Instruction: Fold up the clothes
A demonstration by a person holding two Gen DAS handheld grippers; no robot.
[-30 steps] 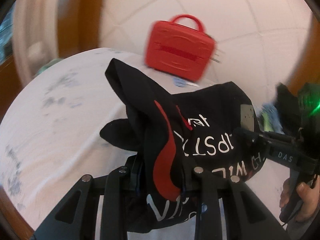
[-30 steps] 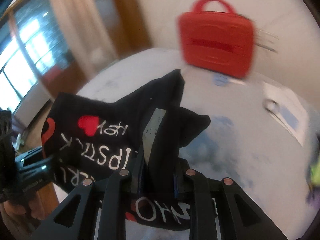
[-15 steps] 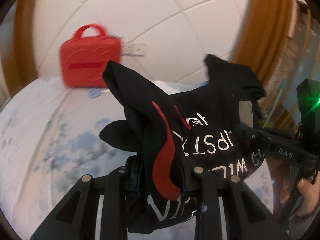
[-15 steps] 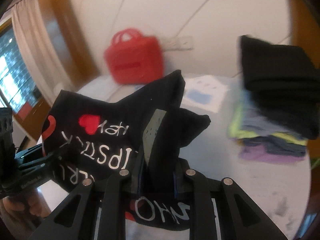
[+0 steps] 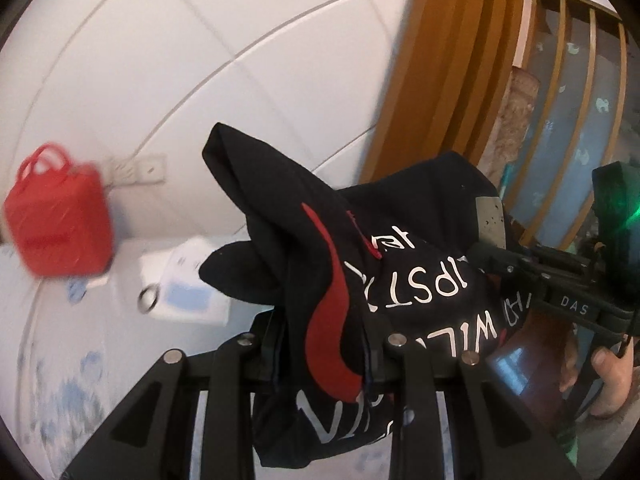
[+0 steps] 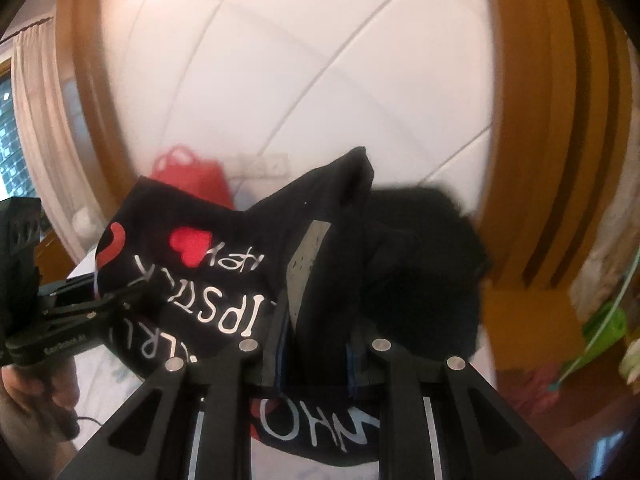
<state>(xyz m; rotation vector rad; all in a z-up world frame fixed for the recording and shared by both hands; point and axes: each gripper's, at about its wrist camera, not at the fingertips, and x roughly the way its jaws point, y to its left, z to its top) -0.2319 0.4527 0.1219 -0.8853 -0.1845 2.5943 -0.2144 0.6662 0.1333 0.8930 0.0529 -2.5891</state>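
Clamping black tee [image 5: 420, 248] w/ both: left gripper [image 5: 324, 344], right gripper [image 6: 316, 344]; soft, light, droopy — best gripped at bunched edges.

White blue-flecked table [image 5: 60, 384] — red case [image 5: 56, 224], white packet [image 5: 192, 280] on it.

Both the left hand-held gripper [image 5: 320, 344] and right hand-held gripper [image 6: 316, 344] are clamped, held aloft side by side.
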